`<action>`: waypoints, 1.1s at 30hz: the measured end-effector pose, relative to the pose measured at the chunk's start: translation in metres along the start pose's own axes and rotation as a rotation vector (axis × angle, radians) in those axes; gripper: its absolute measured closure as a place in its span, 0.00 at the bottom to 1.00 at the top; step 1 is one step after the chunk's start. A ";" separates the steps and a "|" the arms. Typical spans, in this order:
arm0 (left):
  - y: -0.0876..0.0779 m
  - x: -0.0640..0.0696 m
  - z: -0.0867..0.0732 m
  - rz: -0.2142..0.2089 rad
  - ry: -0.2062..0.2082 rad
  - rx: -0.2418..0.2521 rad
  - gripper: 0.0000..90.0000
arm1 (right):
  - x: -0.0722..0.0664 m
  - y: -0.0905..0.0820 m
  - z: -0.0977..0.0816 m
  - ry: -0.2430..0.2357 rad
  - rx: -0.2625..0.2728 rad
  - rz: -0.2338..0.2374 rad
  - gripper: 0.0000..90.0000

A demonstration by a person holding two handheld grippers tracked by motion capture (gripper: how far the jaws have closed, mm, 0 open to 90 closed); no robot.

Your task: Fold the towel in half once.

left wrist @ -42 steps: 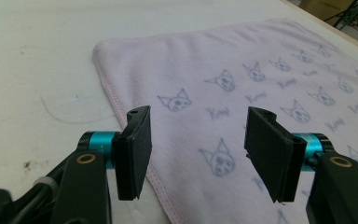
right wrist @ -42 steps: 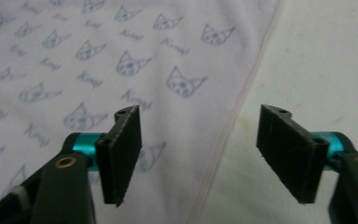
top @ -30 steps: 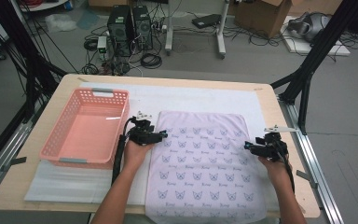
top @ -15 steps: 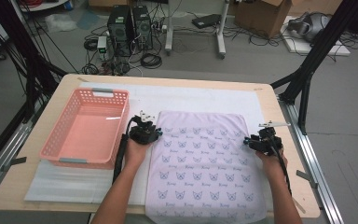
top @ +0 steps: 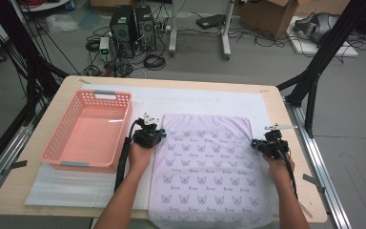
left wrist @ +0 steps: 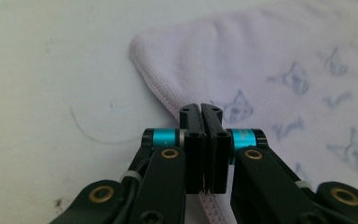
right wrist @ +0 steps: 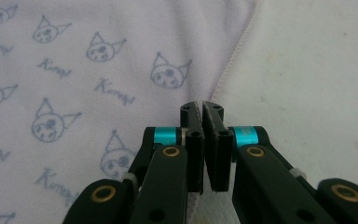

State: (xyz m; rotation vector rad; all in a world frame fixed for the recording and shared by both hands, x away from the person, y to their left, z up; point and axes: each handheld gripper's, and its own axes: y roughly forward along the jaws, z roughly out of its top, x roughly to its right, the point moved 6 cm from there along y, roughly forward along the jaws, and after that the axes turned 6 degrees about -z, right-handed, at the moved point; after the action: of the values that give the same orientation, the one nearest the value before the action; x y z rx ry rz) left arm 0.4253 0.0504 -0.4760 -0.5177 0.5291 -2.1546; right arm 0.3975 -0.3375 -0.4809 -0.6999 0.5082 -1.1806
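Both claws (top: 158,135) (top: 256,143) now clamped on towel (top: 209,167)

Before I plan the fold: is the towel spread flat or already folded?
Spread flat: the towel lies open on the table, no layer doubled over.

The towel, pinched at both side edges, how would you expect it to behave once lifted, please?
Probably floppy: the towel lies flat and thin, so its middle would likely sag between the left gripper and the right gripper. Likely light. Its soft nap and stitched hem should resist slipping from the closed jaws.
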 end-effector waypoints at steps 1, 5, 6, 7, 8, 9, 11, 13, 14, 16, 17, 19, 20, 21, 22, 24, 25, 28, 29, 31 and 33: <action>-0.004 -0.002 0.004 0.008 -0.018 0.032 0.98 | 0.001 -0.001 0.001 0.006 0.006 -0.002 0.98; -0.008 -0.007 0.007 0.024 -0.072 0.057 0.98 | 0.009 -0.005 0.008 0.059 0.041 -0.004 0.98; -0.010 -0.007 0.009 0.028 -0.075 0.067 0.98 | 0.009 -0.005 0.011 0.054 0.050 -0.007 0.98; -0.011 -0.007 0.011 0.025 -0.091 0.084 0.98 | 0.009 -0.007 0.015 0.046 0.057 -0.014 0.98; -0.013 -0.008 0.013 0.027 -0.110 0.095 0.98 | 0.009 -0.008 0.019 0.034 0.063 -0.023 0.98; -0.013 -0.009 0.016 0.025 -0.121 0.090 0.98 | 0.008 -0.009 0.023 0.031 0.071 -0.028 0.98; -0.017 -0.008 0.026 0.020 -0.132 0.112 0.98 | 0.009 -0.011 0.030 0.032 0.084 -0.034 0.98; -0.020 -0.006 0.039 0.020 -0.135 0.130 0.98 | 0.011 -0.014 0.035 0.035 0.093 -0.042 0.98; -0.020 -0.006 0.044 0.018 -0.141 0.136 0.98 | 0.013 -0.015 0.037 0.041 0.098 -0.047 0.98; -0.020 -0.009 0.053 0.024 -0.143 0.142 0.98 | 0.016 -0.018 0.041 0.062 0.122 -0.044 0.98; -0.020 -0.011 0.057 0.026 -0.141 0.142 0.98 | 0.018 -0.020 0.044 0.069 0.135 -0.047 0.98; -0.020 -0.014 0.066 0.036 -0.126 0.158 0.98 | 0.019 -0.024 0.050 0.086 0.174 -0.049 0.98; -0.020 -0.015 0.070 0.036 -0.135 0.163 0.98 | 0.019 -0.026 0.055 0.093 0.190 -0.049 0.98; -0.019 -0.016 0.073 0.035 -0.132 0.164 0.98 | 0.020 -0.026 0.058 0.091 0.204 -0.054 0.98; -0.019 -0.017 0.077 0.040 -0.130 0.168 0.98 | 0.020 -0.027 0.061 0.090 0.212 -0.055 0.98; -0.021 -0.018 0.083 0.035 -0.137 0.194 0.98 | 0.021 -0.029 0.069 0.096 0.239 -0.060 0.98; -0.021 -0.019 0.082 0.027 -0.143 0.197 0.98 | 0.022 -0.031 0.072 0.108 0.250 -0.047 0.98; -0.025 -0.016 0.077 0.005 -0.112 0.165 0.98 | 0.020 -0.034 0.072 0.099 0.245 -0.033 0.98; -0.028 -0.014 0.077 0.006 -0.094 0.163 0.97 | 0.020 -0.035 0.070 0.094 0.248 -0.025 0.98; -0.036 -0.009 0.075 0.001 -0.082 0.175 0.97 | 0.019 -0.039 0.064 0.095 0.255 -0.003 0.98; -0.041 -0.006 0.072 -0.002 -0.065 0.165 0.97 | 0.017 -0.041 0.058 0.092 0.250 0.010 0.98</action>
State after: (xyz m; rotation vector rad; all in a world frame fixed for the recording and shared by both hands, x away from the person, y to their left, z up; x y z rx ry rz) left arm 0.4407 0.0646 -0.3956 -0.4946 0.3124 -2.1532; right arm 0.4156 -0.3500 -0.4113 -0.4301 0.4305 -1.2454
